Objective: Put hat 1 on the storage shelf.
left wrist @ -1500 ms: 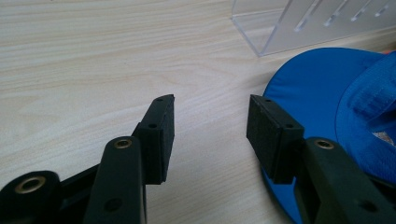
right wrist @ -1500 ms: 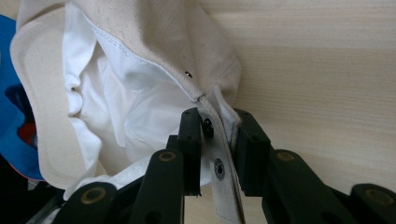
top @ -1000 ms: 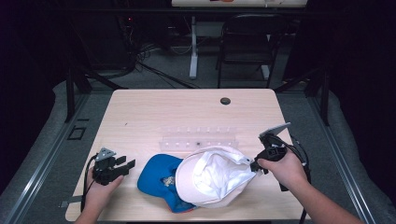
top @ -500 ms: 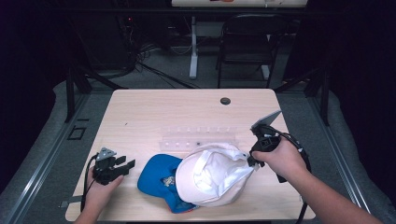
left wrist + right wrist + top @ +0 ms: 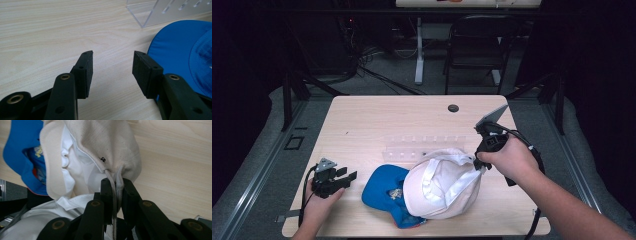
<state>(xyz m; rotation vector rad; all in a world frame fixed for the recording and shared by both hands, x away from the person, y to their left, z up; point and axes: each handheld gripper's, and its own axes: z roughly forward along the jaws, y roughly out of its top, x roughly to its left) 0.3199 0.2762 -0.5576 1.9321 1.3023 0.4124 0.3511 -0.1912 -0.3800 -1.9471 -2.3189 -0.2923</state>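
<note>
Pinching the white cap's back edge in our right gripper, jaws clamped on the fabric; the cap sits at the table's near edge, overlapping the blue cap. Left gripper rests wide apart beside the blue brim. Clear acrylic rack just behind; bare wood beyond.

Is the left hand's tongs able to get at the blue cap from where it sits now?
Probably yes. The left tongs stand open on bare table, and the blue cap brim lies right beside them with nothing between.
</note>
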